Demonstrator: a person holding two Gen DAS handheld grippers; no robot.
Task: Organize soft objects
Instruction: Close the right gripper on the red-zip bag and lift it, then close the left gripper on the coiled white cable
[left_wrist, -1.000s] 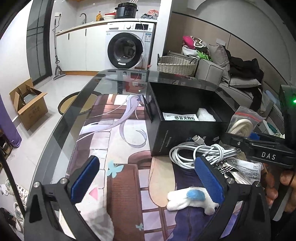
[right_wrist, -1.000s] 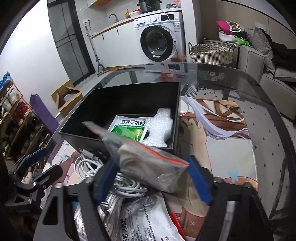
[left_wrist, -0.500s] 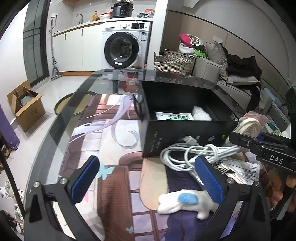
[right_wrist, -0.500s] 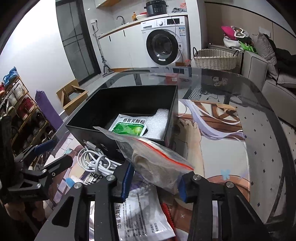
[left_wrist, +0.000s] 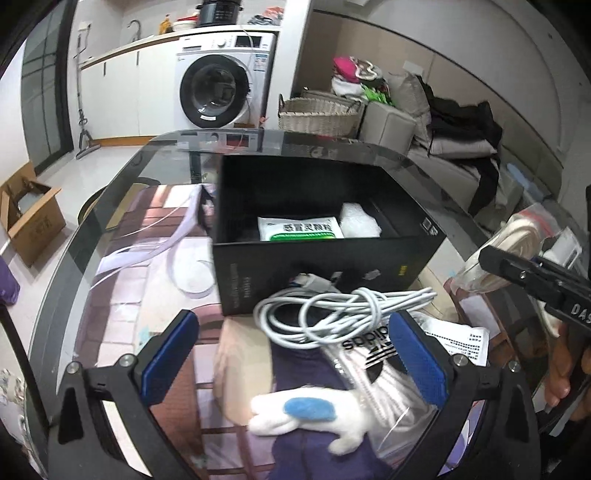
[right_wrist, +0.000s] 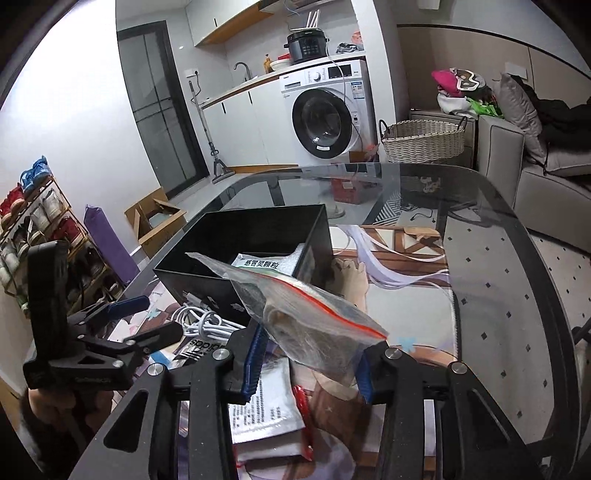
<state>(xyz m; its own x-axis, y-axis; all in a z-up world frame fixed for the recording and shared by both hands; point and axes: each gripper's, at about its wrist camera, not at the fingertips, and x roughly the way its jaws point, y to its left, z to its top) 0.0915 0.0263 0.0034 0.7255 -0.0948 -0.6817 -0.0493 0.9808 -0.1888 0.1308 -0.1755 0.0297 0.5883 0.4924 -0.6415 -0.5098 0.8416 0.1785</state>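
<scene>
My right gripper (right_wrist: 306, 363) is shut on a clear zip bag (right_wrist: 306, 317) with a red seal and cream cloth inside, held above the table in front of the open black box (right_wrist: 258, 236). The bag also shows at the right of the left wrist view (left_wrist: 517, 243). The box (left_wrist: 332, 266) holds a green-and-white packet (left_wrist: 299, 229) and white foam (left_wrist: 358, 221). My left gripper (left_wrist: 291, 358) is open above a coiled white cable (left_wrist: 332, 314), a white plush toy with a blue patch (left_wrist: 310, 410) and a bagged adidas item (left_wrist: 373, 350).
The glass table (right_wrist: 498, 266) carries a printed anime mat (left_wrist: 147, 266). A printed packet (right_wrist: 266, 402) lies under my right gripper. A wicker basket (right_wrist: 424, 140), washing machine (right_wrist: 325, 114), sofa and shoe rack stand around the table.
My right gripper closed on the zip bag and lifted it up and back from the table. My left gripper drew back a little; the plush toy now lies between its fingers.
</scene>
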